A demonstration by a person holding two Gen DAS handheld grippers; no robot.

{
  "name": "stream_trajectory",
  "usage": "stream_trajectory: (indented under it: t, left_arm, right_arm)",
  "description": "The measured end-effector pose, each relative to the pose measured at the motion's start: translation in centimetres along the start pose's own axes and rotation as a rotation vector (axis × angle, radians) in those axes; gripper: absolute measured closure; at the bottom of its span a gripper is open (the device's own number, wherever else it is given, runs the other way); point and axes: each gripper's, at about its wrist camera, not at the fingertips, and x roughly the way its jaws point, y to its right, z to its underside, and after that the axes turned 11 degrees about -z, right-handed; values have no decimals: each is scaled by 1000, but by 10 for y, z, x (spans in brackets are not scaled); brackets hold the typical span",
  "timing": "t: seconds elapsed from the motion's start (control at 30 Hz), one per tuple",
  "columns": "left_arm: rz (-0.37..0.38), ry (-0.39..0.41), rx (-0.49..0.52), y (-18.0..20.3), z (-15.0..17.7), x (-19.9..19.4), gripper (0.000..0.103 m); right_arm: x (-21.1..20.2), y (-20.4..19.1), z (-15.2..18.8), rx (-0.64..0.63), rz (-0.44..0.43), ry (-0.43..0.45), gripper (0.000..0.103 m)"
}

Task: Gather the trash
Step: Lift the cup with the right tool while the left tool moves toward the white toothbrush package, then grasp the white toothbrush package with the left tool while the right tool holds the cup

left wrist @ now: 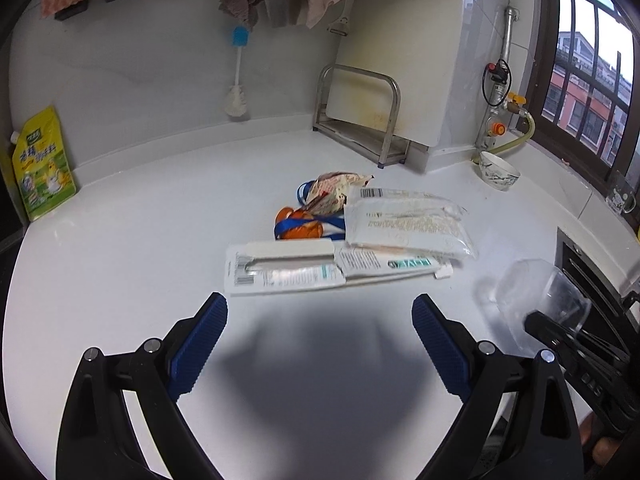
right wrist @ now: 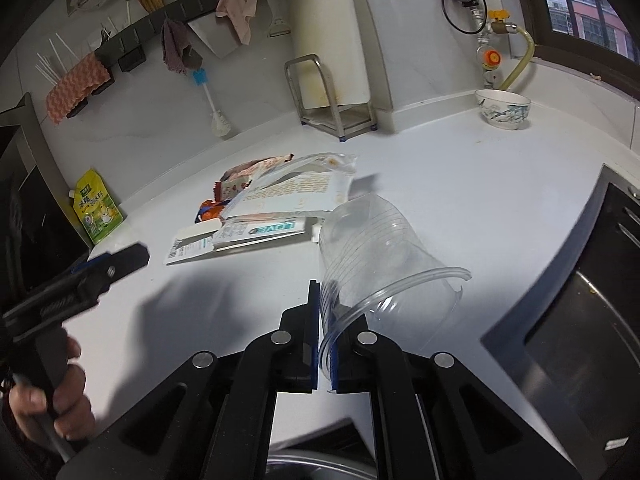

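Right wrist: clear ribbed plastic cup [right wrist: 372, 248]

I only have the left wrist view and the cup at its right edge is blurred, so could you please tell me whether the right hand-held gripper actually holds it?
Observer: Yes, the right hand-held gripper is shut on the rim of the clear plastic cup.
Operator: Thank you. How is the cup oriented?
Observer: It is tipped on its side, base pointing away toward the pile of wrappers.
Operator: Is anything below the right gripper?
Observer: A metal sink lies at its right, set into the white counter.
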Motion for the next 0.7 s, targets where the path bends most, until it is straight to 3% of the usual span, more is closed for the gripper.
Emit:
stream_trajectory:
  t: [0.27,0.43,0.7]
  left_arm:
    - [-53,-59,10,-16,-10,44,11]
    - [-52,-97,-40,-31,-16,62,11]
    - [-61,-111,-21,-23,-40,89,11]
  right_arm:
    - [-8,13,7,-3,-3,-12,99]
    - [-4,16,7,13,-28,-11,99]
    - [0,11,7,9,-43,-17,99]
